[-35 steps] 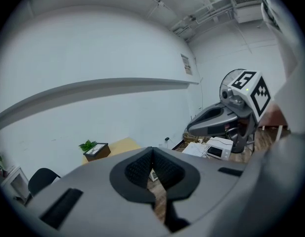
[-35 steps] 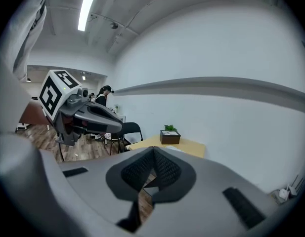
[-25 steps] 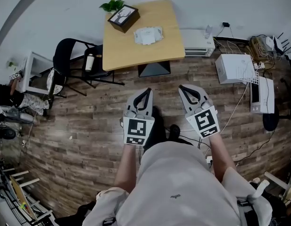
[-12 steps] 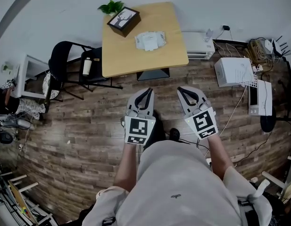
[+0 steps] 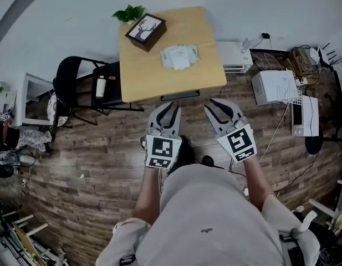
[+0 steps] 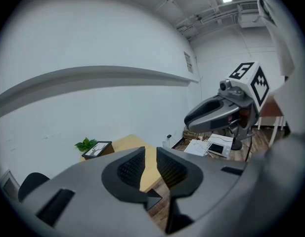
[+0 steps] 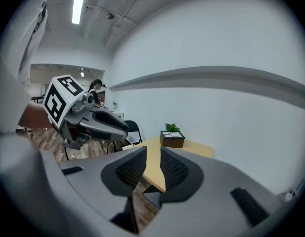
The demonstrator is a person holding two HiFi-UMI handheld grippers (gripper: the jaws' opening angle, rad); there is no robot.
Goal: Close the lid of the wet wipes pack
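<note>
The white wet wipes pack (image 5: 179, 56) lies on the light wooden table (image 5: 159, 76), too far off to make out its lid. Both grippers hang over the wooden floor, short of the table's near edge. My left gripper (image 5: 166, 110) has its jaws opening with a narrow gap and nothing between them; its own view looks past its jaws (image 6: 151, 152) at the table (image 6: 123, 144). My right gripper (image 5: 219, 107) is also opening, wider, and is empty; in its own view its jaws (image 7: 153, 153) frame the table's corner (image 7: 154, 169).
A dark box with a picture (image 5: 145, 29) and a small plant (image 5: 128, 13) sit at the table's far left corner. Black chairs (image 5: 76, 79), one carrying a bottle (image 5: 101, 86), stand left of the table. White appliances (image 5: 275, 83) and cables lie at the right.
Both grippers moved forward toward the table, which now sits nearer in the head view. Their jaws, shut before, have parted, the right more than the left.
</note>
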